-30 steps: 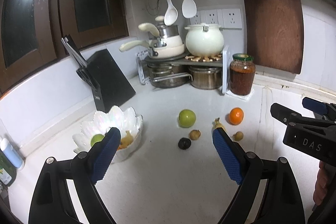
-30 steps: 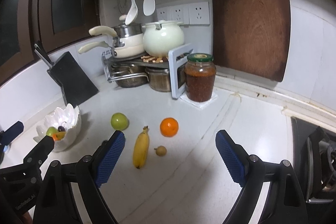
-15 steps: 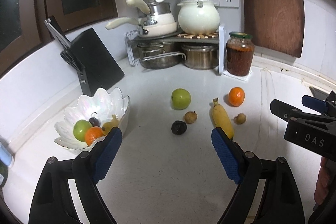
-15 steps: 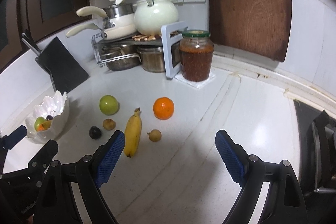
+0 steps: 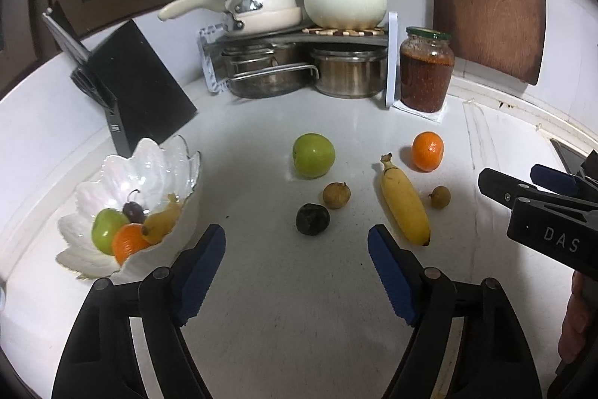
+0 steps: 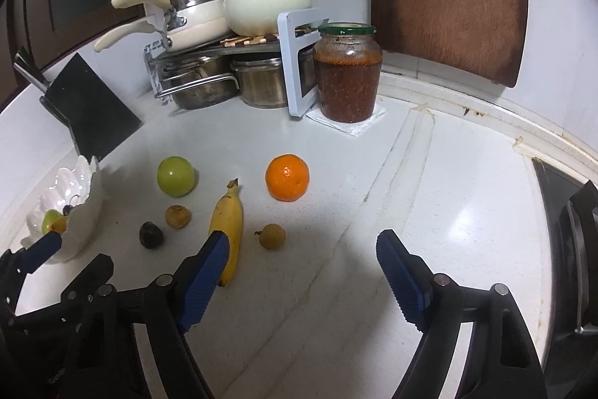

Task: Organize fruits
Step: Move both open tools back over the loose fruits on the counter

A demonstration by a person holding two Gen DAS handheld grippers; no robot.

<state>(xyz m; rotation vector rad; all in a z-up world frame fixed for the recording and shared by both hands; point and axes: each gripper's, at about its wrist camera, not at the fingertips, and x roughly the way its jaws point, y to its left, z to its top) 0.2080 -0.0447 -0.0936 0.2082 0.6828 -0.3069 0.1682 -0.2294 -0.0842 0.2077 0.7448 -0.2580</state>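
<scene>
On the white counter lie a green apple (image 5: 313,155), an orange (image 5: 427,151), a banana (image 5: 404,205), two small brown longans (image 5: 336,195) (image 5: 439,197) and a dark plum (image 5: 312,219). A white shell-shaped bowl (image 5: 157,159) at the left holds a green apple, an orange, a dark fruit and a yellow fruit. My left gripper (image 5: 297,272) is open and empty, just short of the plum. My right gripper (image 6: 302,275) is open and empty, near the banana (image 6: 228,223) and a longan (image 6: 272,236).
A black knife block (image 5: 138,88) stands behind the bowl. A pot rack (image 5: 299,62) with pans and a cream pot fills the back corner. A jar of red sauce (image 5: 426,70) stands beside it. A stove edge (image 6: 568,230) lies at the right.
Both grippers have moved forward and down toward the fruits, which now look larger and nearer. Both stay open. No fruit has moved.
</scene>
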